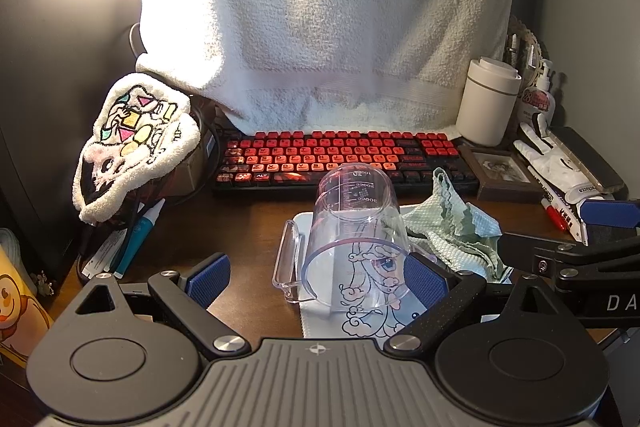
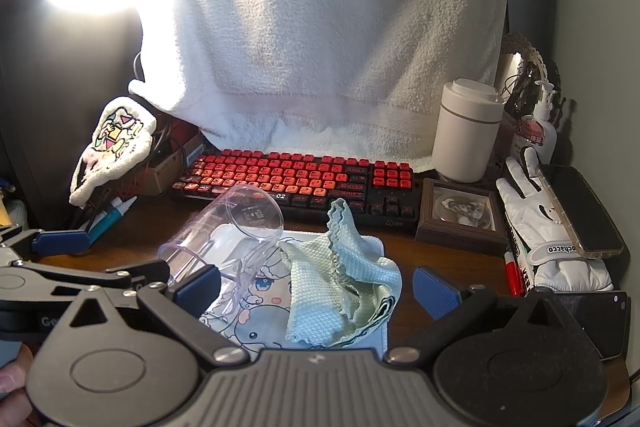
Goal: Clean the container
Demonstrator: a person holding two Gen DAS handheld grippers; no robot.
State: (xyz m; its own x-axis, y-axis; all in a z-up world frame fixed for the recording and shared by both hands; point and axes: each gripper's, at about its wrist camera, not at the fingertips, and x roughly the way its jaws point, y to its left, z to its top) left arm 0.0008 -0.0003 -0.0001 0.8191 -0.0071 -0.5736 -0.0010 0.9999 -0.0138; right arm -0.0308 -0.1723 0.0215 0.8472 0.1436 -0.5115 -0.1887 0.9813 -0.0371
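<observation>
Presently, a clear plastic measuring cup (image 1: 352,231) is found on its side between the spread jaws of the left gripper (image 1: 318,281), unclamped. It is judged light, stiff, slippery; its mid-wall is best gripped. The right gripper (image 2: 316,287) is spread above a green waffle-weave cloth (image 2: 340,283).

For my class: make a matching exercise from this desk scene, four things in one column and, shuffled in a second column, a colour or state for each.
Things:
1. measuring cup
2. cloth
3. keyboard
4. left gripper

States:
A. red keys
B. crumpled, pale green
C. clear, lying on its side
D. open, a jaw on each side of the cup

Pairs: 1-C, 2-B, 3-A, 4-D
</observation>
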